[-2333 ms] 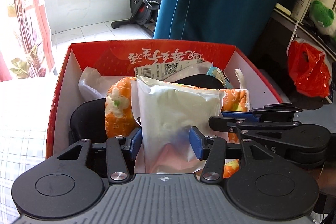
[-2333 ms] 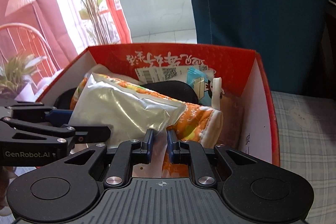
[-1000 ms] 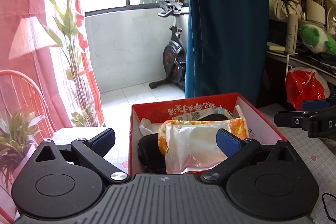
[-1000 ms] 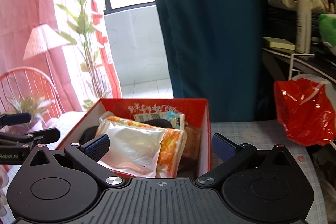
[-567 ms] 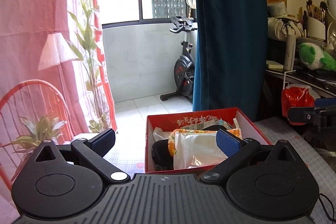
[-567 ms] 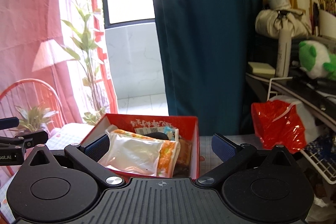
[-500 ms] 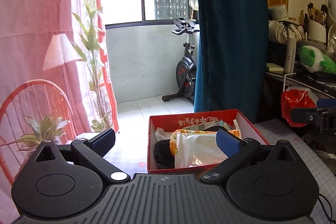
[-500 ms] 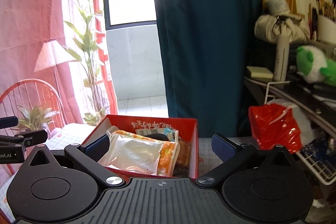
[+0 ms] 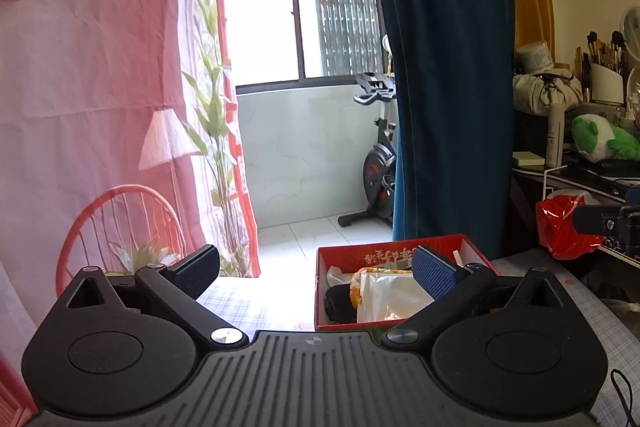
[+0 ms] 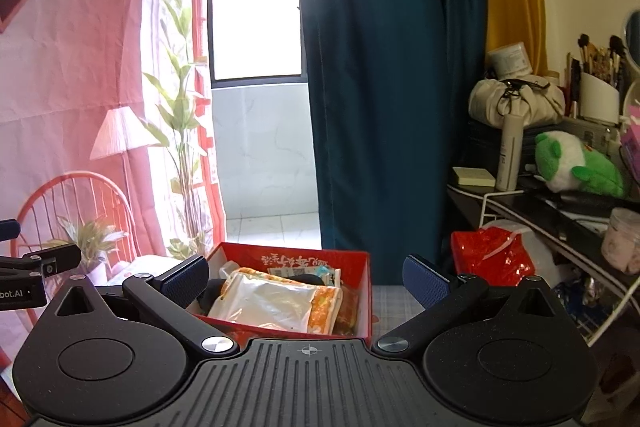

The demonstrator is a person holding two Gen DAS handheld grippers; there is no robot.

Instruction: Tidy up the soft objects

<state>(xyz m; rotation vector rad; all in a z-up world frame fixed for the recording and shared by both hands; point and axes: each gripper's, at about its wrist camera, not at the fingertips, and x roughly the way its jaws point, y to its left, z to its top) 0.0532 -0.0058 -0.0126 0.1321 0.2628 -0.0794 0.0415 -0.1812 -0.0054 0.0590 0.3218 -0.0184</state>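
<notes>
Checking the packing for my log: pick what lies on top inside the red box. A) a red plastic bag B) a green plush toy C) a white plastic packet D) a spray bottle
C: the white plastic packet lies uppermost in the red box, over an orange printed pack.

This was a lived-in room of a home. Beyond the fingers hung a dark teal curtain (image 10: 372, 99) and a pink printed drape (image 9: 100, 107). Straight ahead an exercise bike (image 9: 378, 163) stood on a tiled balcony under a window. To the right of the fingers a cluttered shelf held a green plush toy (image 10: 576, 163), makeup brushes in a cup (image 10: 600, 83) and a red plastic bag (image 10: 490, 257).
</notes>
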